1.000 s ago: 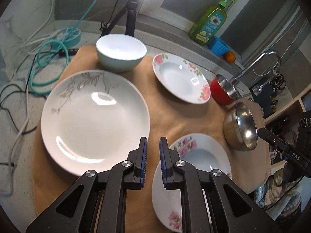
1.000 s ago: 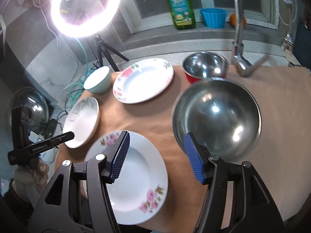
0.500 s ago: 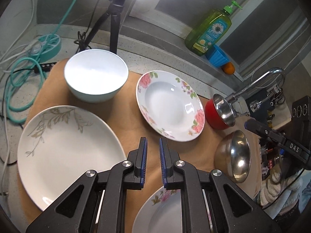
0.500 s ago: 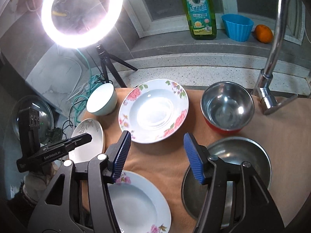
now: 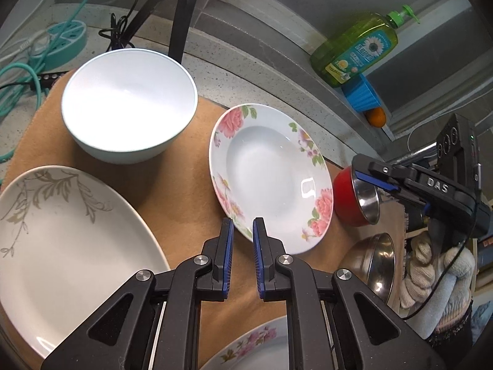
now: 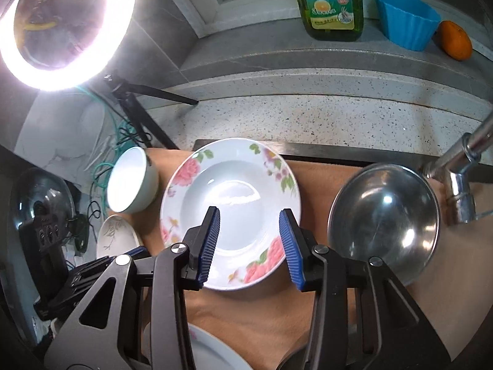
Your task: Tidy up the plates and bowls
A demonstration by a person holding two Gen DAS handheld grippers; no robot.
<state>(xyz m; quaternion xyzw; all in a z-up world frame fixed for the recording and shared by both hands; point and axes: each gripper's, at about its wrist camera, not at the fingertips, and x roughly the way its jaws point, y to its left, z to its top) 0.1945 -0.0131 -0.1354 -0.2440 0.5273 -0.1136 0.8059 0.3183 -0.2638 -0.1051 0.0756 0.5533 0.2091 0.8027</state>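
A floral soup plate [image 5: 271, 178] lies on the tan mat [image 5: 172, 191]; it also shows in the right wrist view [image 6: 231, 203]. My left gripper [image 5: 242, 223] is nearly shut and empty, at that plate's near rim. My right gripper [image 6: 249, 215] is open and empty, hovering over the same plate. A white bowl [image 5: 129, 104] stands to the plate's left. A leaf-patterned plate [image 5: 71, 246] lies at front left. A second floral plate [image 5: 255, 351] lies at the bottom edge. A red-sided steel bowl [image 5: 357, 200] and a steel bowl [image 5: 372, 262] stand at the right.
A ring light [image 6: 61, 27] on a tripod [image 5: 181, 12] stands behind the mat. A green soap bottle [image 5: 354, 52], blue cup [image 5: 360, 95] and orange [image 5: 377, 117] sit on the sill. A faucet [image 6: 462, 169] is at the right. Cables and a power strip [image 5: 58, 43] lie left.
Both grippers have moved forward toward the far floral plate. The near floral plate and the big steel bowl have slid toward the bottom of the views. Jaw openings are unchanged.
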